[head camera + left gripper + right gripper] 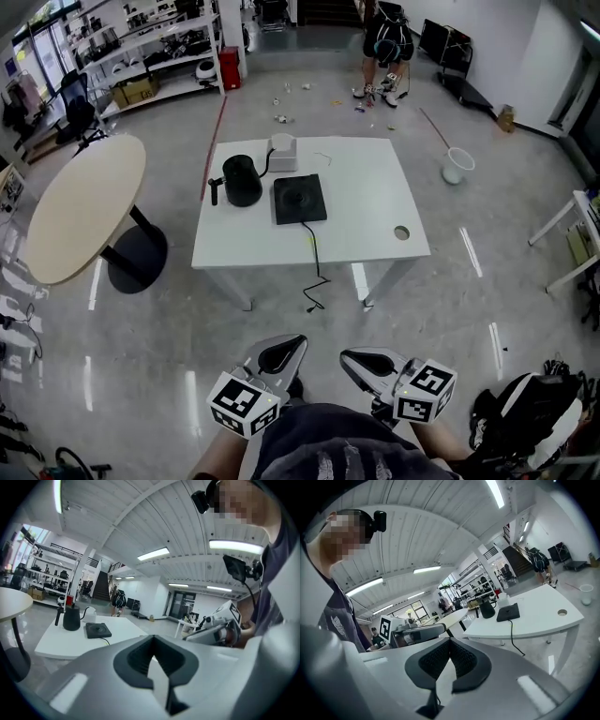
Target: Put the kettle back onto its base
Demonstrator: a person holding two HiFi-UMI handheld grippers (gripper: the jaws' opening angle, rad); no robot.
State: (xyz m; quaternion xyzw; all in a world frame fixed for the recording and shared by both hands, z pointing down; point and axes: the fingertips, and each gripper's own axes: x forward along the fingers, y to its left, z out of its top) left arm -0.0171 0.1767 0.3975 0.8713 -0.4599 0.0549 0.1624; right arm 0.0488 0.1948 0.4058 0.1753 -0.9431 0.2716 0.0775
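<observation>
Left gripper [281, 356], right gripper [367, 364]: held side by side close to the person's body, angled slightly down toward the table [366, 220], well short of it. Both jaws closed, empty. Kettle [242, 180]: upright on table, just beside base [299, 199], not on it.

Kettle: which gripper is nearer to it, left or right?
Left, slightly. Both are held by the person's body, well short of the table; the left gripper is more in line with the kettle, the right gripper further right.
</observation>
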